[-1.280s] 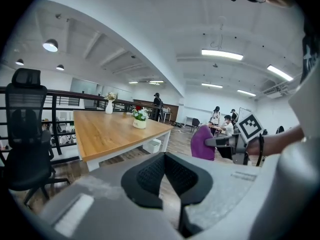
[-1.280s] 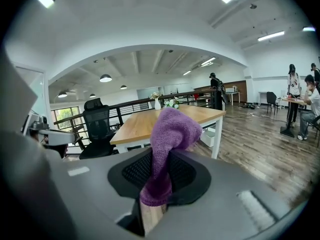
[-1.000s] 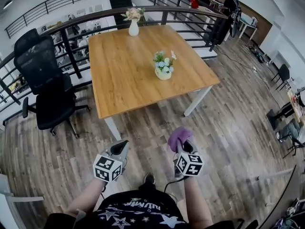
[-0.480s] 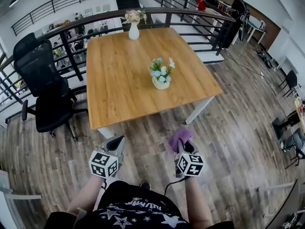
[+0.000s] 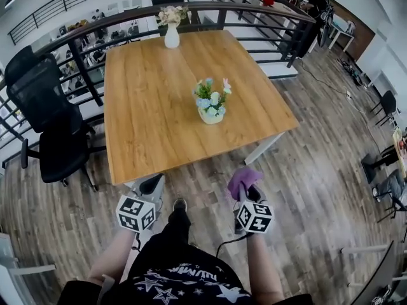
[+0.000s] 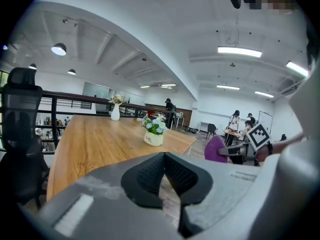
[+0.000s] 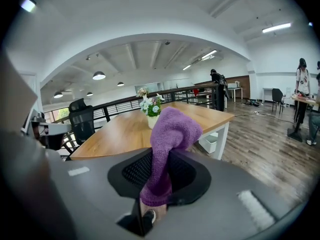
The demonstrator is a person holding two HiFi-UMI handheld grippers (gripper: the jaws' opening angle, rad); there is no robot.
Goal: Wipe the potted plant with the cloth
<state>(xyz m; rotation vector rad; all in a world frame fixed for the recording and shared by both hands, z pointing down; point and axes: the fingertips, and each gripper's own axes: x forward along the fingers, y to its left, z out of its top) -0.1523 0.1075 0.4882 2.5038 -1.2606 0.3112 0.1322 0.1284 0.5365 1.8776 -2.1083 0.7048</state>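
Note:
A small potted plant [image 5: 210, 102] with blue and white flowers in a cream pot stands near the middle of the wooden table [image 5: 152, 132]; it also shows as the plant [image 6: 154, 131] and the plant [image 7: 150, 108] in the gripper views. My right gripper [image 5: 247, 188] is shut on a purple cloth [image 5: 242, 180], whose bunched end sticks up between the jaws as the cloth [image 7: 167, 144]. My left gripper [image 5: 150, 186] is shut with nothing in it, and its jaws [image 6: 162, 176] meet. Both grippers hover over the floor just short of the table's near edge.
A white vase with flowers [image 5: 172, 30] stands at the table's far edge by a dark railing [image 5: 82, 37]. A black office chair [image 5: 44, 119] sits left of the table. People stand in the background at the right [image 7: 302, 91]. Wooden floor surrounds the table.
Both grippers and the person have moved forward toward the table; the table's near edge and the potted plant are now closer. The cloth stays in the right gripper.

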